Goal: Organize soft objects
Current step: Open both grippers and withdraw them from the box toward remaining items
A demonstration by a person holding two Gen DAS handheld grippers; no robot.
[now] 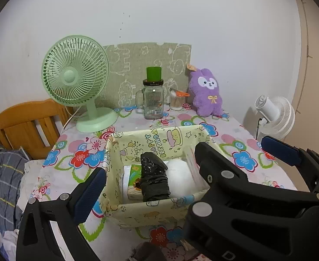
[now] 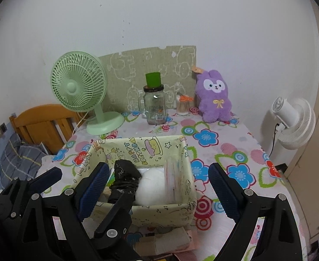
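A pale yellow cartoon-print fabric box (image 1: pixel 153 208) (image 2: pixel 166 214) stands on the flowered tablecloth. Inside lie a black plastic roll (image 1: pixel 154 179) (image 2: pixel 124 179), a white soft ball (image 1: pixel 180 179) (image 2: pixel 152 186), a white and green packet (image 1: pixel 133 179) and a clear bag (image 2: pixel 172 178). A purple plush rabbit (image 1: pixel 207 93) (image 2: pixel 216 96) sits at the back right of the table. My left gripper (image 1: pixel 148 180) is open and empty, its fingers on either side of the box's near wall. My right gripper (image 2: pixel 159 189) is open and empty, straddling the box front.
A green desk fan (image 1: pixel 77 82) (image 2: pixel 81 87), a glass jar with a green lid (image 1: pixel 153 95) (image 2: pixel 154 102) and a cotton-swab tub (image 1: pixel 176 101) (image 2: pixel 183 105) stand at the back. A white floor fan (image 1: pixel 274 115) (image 2: pixel 294 124) stands right of the table. A wooden headboard (image 1: pixel 27 126) is left. Cloths and papers (image 2: pixel 166 241) lie before the box.
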